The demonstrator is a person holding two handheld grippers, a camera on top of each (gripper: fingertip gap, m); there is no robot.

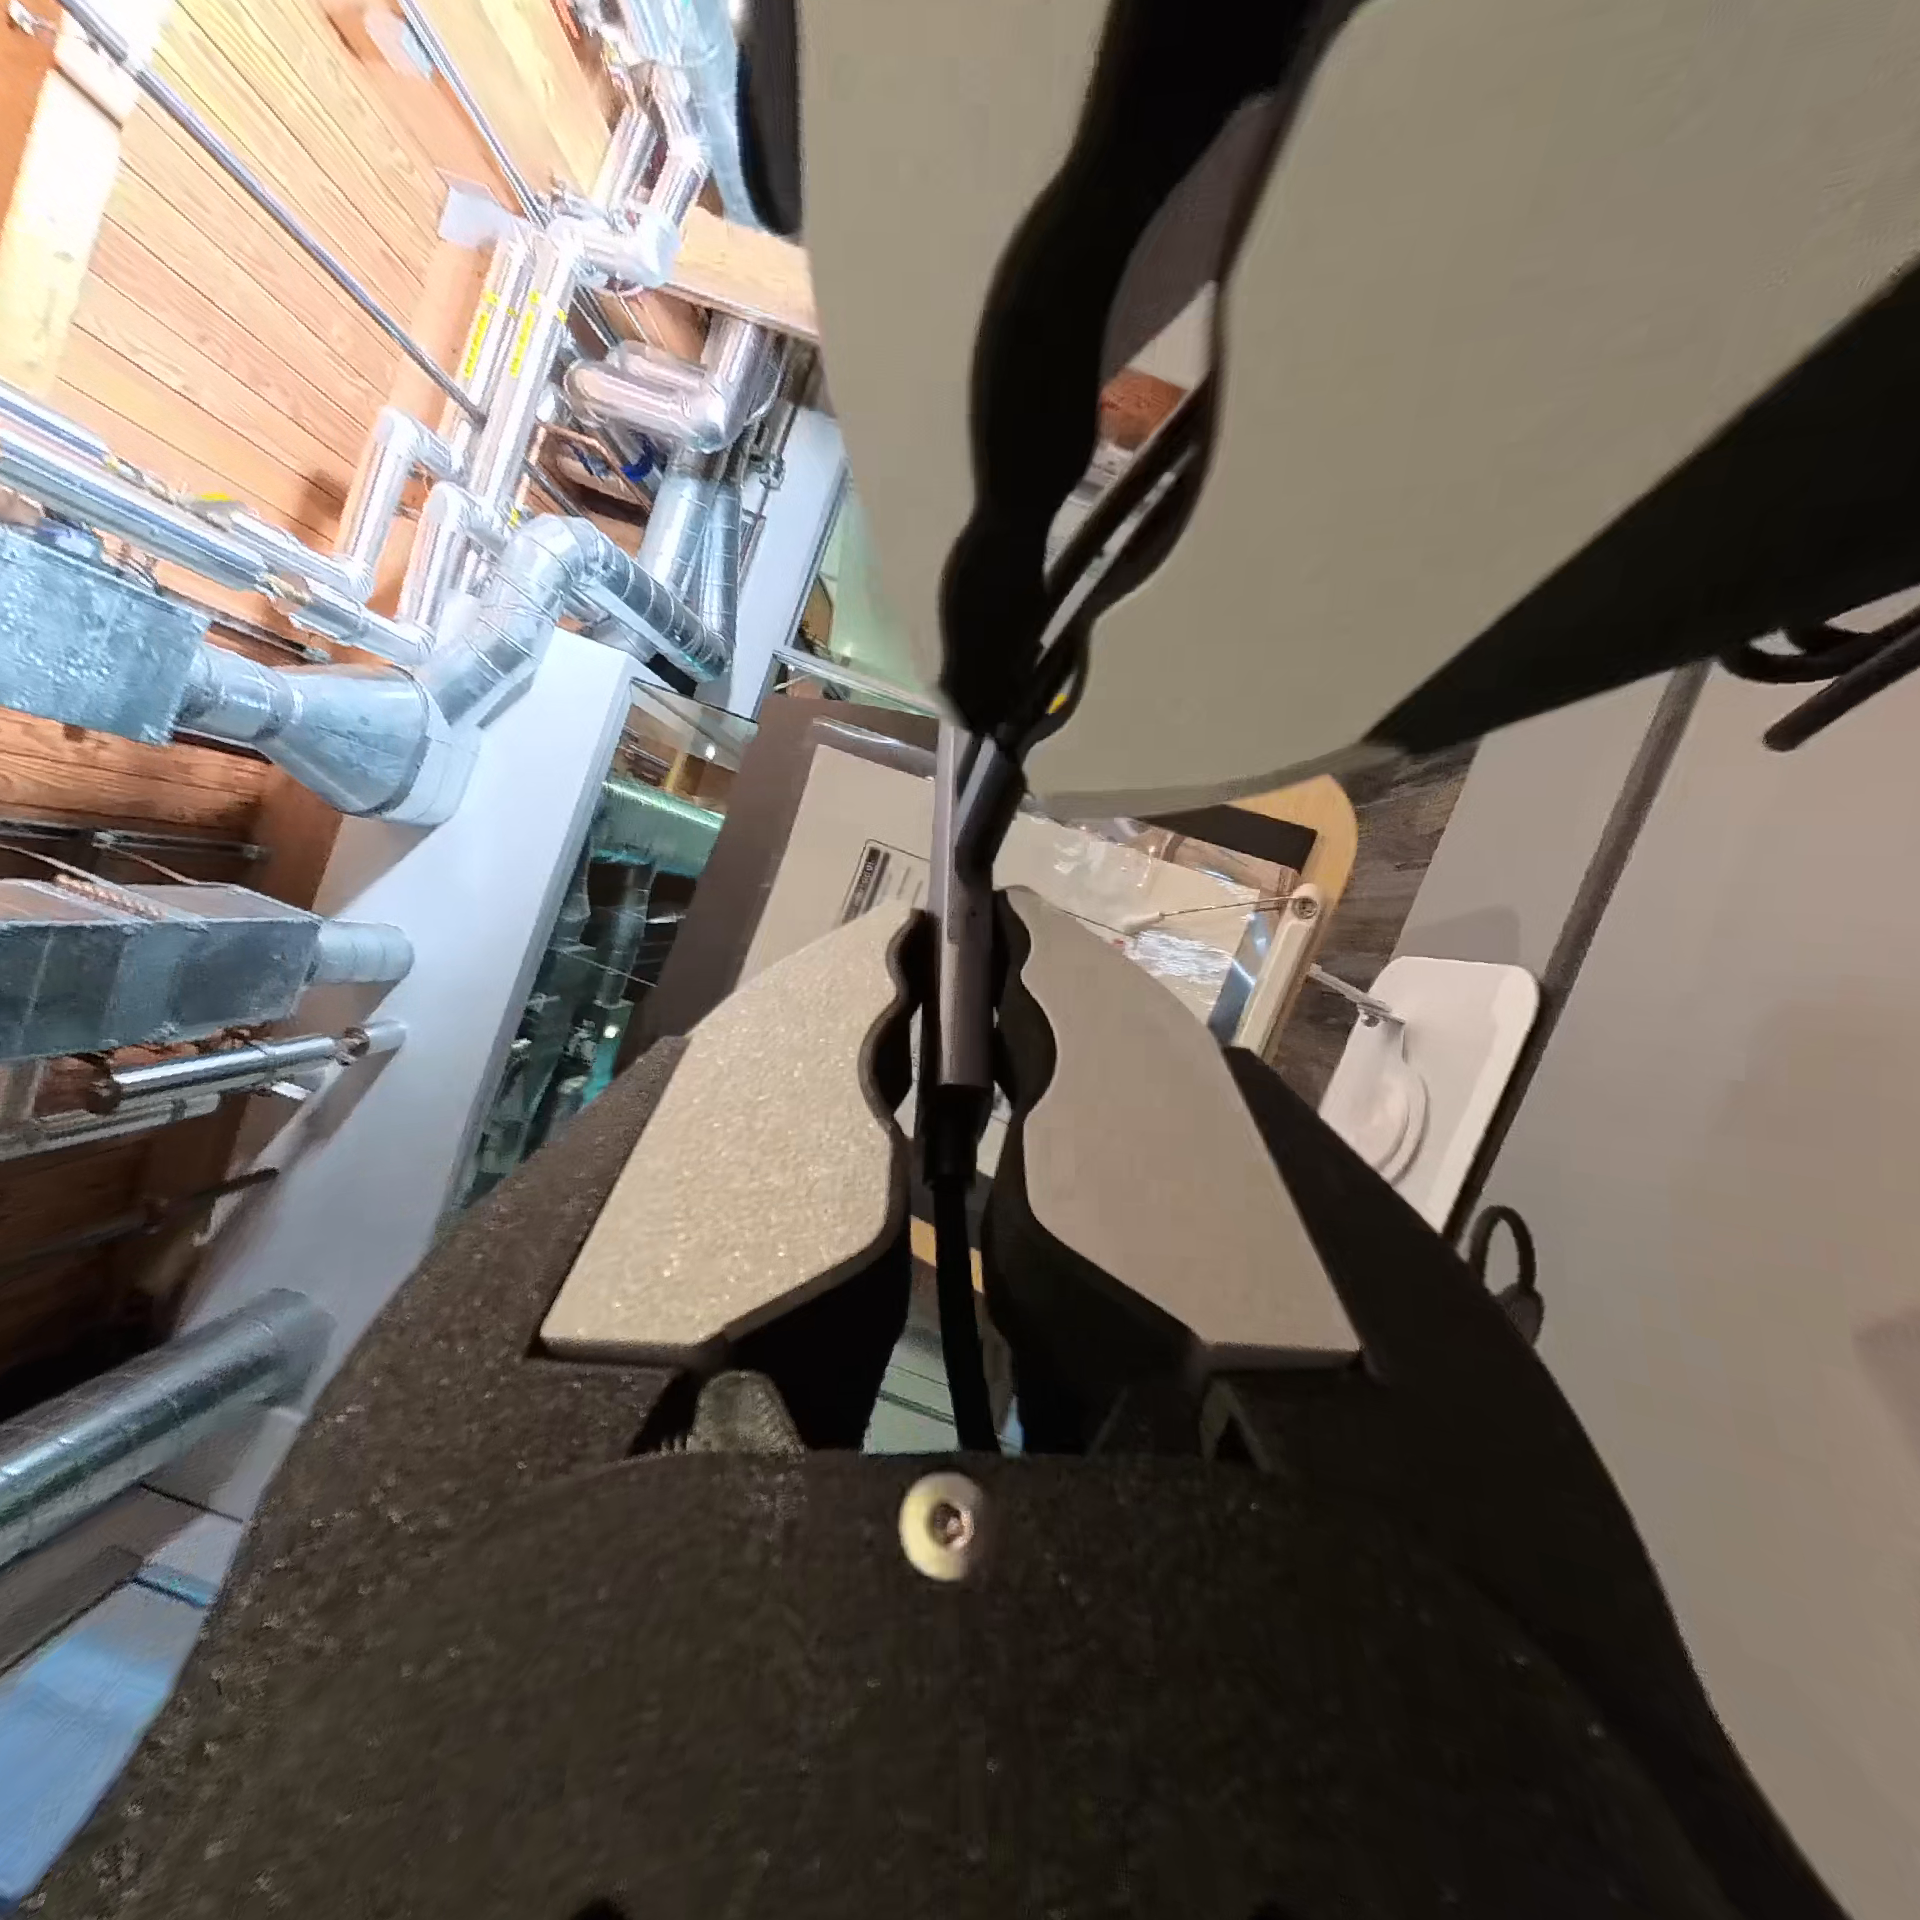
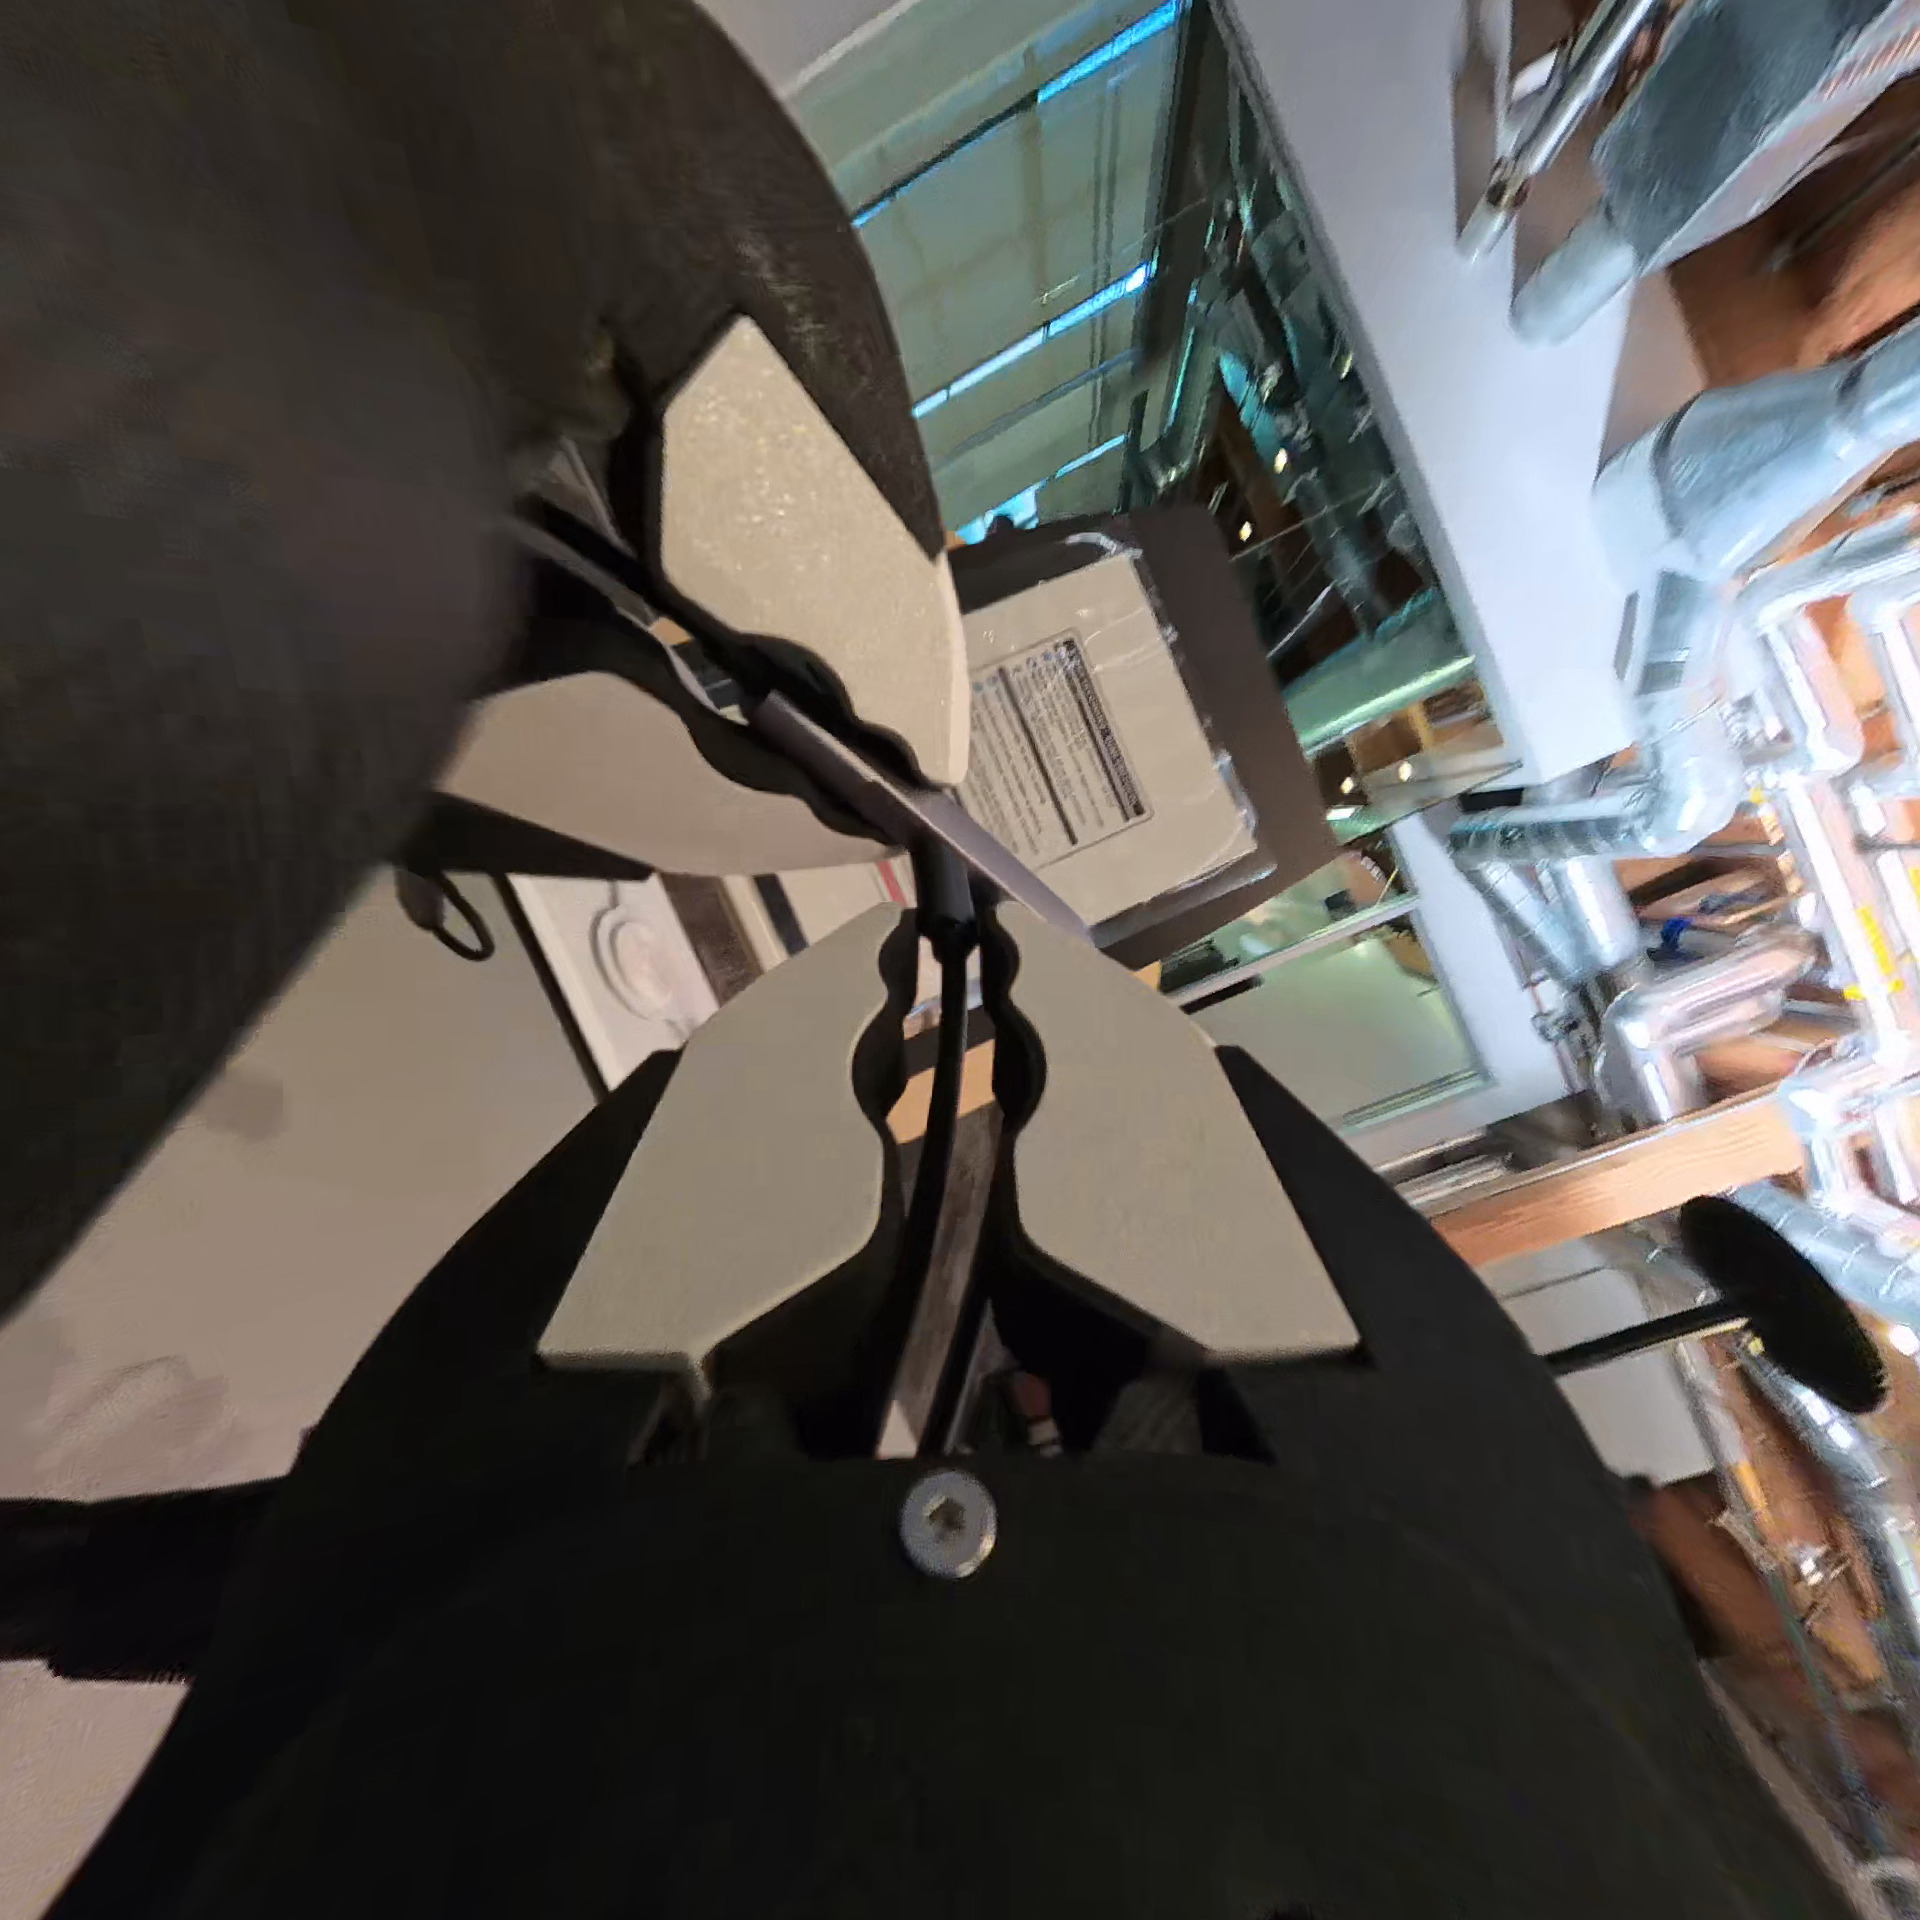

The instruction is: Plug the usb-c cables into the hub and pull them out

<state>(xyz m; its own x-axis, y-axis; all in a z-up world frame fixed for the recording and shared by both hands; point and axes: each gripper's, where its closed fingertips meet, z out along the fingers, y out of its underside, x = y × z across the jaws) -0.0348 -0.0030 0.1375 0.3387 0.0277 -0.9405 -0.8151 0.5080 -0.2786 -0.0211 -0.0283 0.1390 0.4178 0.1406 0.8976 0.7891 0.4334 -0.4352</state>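
Both grippers are held up in the air, tips close together. My left gripper point(image 1: 958, 935) is shut on a slim grey hub point(image 1: 961, 977), seen edge-on, with the hub's black lead point(image 1: 951, 1278) running back between the fingers. My right gripper point(image 2: 951, 925) is shut on the black plug point(image 2: 951, 902) of a usb-c cable point(image 2: 935, 1143). The plug meets the hub's long edge point(image 2: 997, 857); I cannot tell how deep it sits. The right gripper point(image 1: 987, 727) shows at the top of the left wrist view, holding the plug point(image 1: 985, 805). The left gripper point(image 2: 894, 800) shows at the upper left of the right wrist view.
Both cameras point upward. Silver ducts and pipes point(image 1: 499, 623) run under a wooden ceiling point(image 1: 229, 291). A white box with a label point(image 2: 1091, 727) and a glass wall point(image 2: 1039, 260) lie behind the hub. A white plate point(image 1: 1434, 1081) sits on the grey wall. Left and right tips are no more than a few centimetres apart.
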